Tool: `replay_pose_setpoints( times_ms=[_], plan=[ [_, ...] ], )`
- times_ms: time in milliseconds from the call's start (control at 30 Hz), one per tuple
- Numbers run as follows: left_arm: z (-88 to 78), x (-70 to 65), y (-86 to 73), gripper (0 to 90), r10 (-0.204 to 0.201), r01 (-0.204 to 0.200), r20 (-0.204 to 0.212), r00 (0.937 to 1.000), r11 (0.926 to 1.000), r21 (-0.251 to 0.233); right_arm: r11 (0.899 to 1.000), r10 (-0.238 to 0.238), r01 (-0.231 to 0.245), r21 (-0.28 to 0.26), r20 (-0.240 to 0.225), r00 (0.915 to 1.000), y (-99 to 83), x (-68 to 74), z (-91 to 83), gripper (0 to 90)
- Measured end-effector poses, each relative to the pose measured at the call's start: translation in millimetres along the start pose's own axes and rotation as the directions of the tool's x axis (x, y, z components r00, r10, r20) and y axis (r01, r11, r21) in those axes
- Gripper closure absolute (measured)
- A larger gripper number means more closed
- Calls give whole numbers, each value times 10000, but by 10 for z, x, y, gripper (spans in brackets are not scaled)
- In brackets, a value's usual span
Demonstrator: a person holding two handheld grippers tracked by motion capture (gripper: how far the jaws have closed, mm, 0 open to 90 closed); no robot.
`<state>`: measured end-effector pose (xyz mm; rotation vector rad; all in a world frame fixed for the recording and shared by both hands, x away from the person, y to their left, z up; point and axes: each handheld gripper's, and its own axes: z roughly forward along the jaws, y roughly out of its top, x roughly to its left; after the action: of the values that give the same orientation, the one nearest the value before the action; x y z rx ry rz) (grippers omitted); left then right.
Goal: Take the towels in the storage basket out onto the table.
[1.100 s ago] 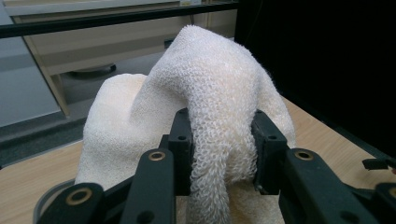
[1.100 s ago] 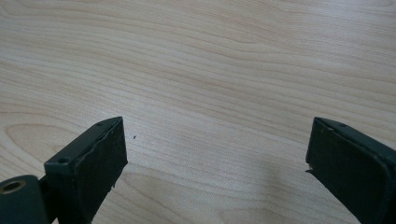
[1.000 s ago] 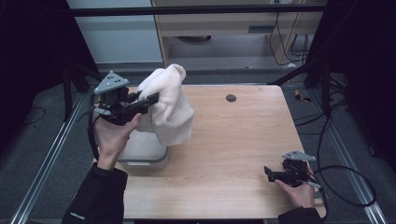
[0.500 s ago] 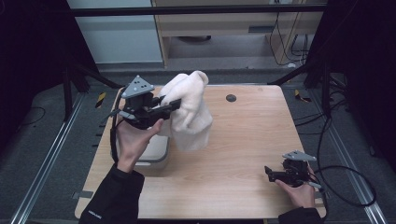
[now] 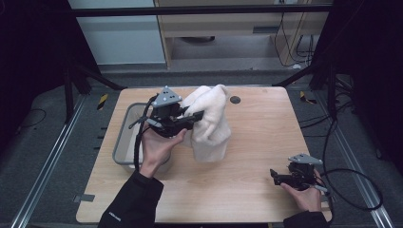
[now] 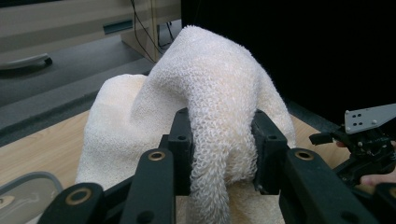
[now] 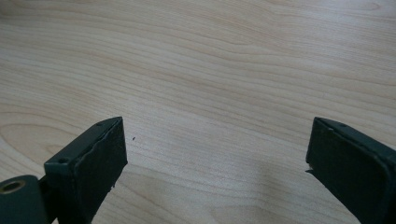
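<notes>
The left gripper [image 5: 192, 117] lifts a white towel [image 5: 211, 123], fingers clamped on its fold, hanging right of the grey bin [image 5: 124, 142]; the right gripper [image 5: 274, 175], fingers apart, rests near-right on the surface [image 5: 256, 142].

Surface [image 5: 247, 190]: bin [image 5: 124, 142] at the left edge. Towel [image 5: 209, 123] right of the bin, behind centre, its lower end on the surface, upper part raised between the fingers [image 6: 180, 144] of the left gripper [image 5: 192, 116]. Left gripper between bin and towel. Right gripper [image 5: 275, 175] at the front right corner, well apart from the towel.
</notes>
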<state>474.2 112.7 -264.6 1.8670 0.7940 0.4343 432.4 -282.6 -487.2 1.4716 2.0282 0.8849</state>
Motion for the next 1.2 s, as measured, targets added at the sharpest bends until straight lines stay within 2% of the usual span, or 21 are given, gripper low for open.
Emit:
replay_pose_setpoints(
  times_ms=[200, 433, 600, 800, 933, 1200],
  plan=[
    [152, -60, -69, 656, 49, -53, 166, 9999, 9997, 224, 10000, 13, -13, -4, -15, 10000, 0, -5, -7, 52],
    [408, -148, -252, 656, 86, -117, 475, 9988, 9978, 654, 10000, -15, 15, -21, 19, 10000, -2, -3, -5, 52],
    [529, -177, -351, 655, 11, -66, 666, 9978, 9965, 830, 10000, -24, 24, -29, 12, 10000, -3, -6, -4, 52],
    [706, -215, -526, 652, -34, -67, 873, 9962, 9933, 1156, 10000, -23, 22, 11, 44, 10000, -7, -2, 0, 52],
    [842, -240, -704, 649, -188, 31, 1078, 9940, 9896, 1440, 10000, -31, 31, 8, 58, 10000, -11, -3, 2, 49],
    [992, -290, -936, 640, -269, 16, 1350, 9905, 9828, 1846, 10000, -66, 65, 21, 55, 10000, -19, 2, 11, 49]
  ],
)
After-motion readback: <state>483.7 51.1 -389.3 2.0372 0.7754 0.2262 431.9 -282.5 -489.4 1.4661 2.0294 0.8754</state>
